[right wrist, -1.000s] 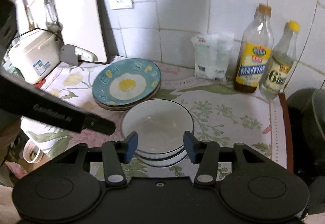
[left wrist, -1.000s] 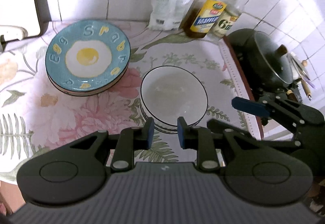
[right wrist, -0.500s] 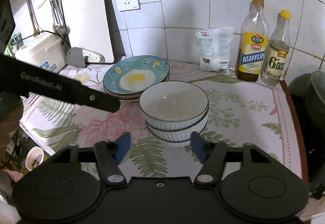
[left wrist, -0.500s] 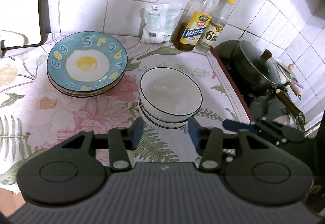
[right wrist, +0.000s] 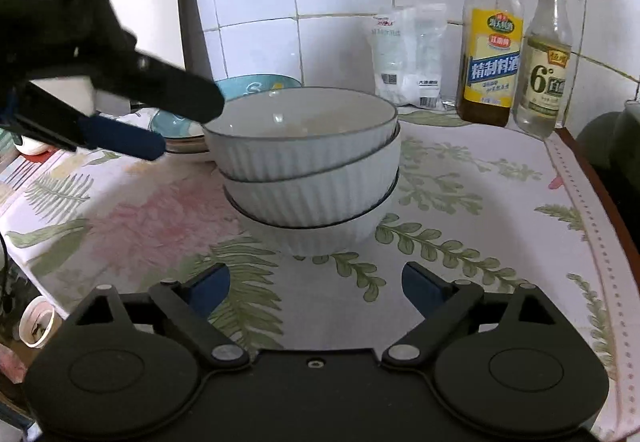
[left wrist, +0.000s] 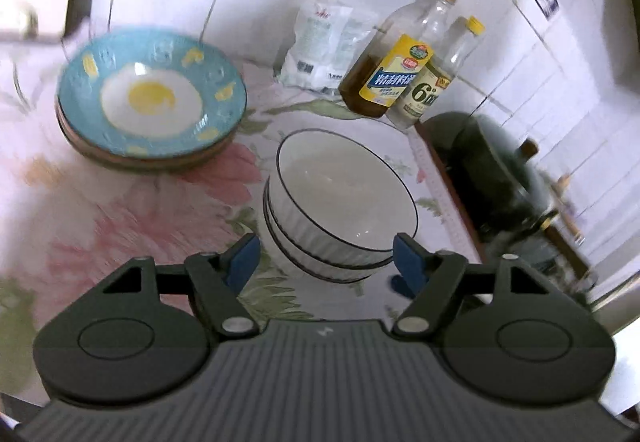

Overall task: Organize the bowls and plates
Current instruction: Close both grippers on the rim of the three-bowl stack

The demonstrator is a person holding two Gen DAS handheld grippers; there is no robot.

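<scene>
A stack of white ribbed bowls (left wrist: 340,209) with dark rims stands on the flowered cloth; it also shows in the right wrist view (right wrist: 308,169). A stack of plates, topped by a blue fried-egg plate (left wrist: 150,93), sits behind and left of it, partly hidden in the right wrist view (right wrist: 188,129). My left gripper (left wrist: 326,262) is open and empty, just before the bowls. My right gripper (right wrist: 316,288) is open and empty, low over the cloth in front of the bowls. The left gripper also reaches in from the left in the right wrist view (right wrist: 132,113).
Two bottles (right wrist: 492,49) and a white packet (right wrist: 408,53) stand at the tiled wall. A dark lidded pot (left wrist: 492,161) sits on the stove at right. A cutting board (right wrist: 160,13) leans at the back left. The counter's front edge is near.
Both grippers have opened wider and dropped lower, closer to the bowl stack. The left wrist view is blurred by motion.
</scene>
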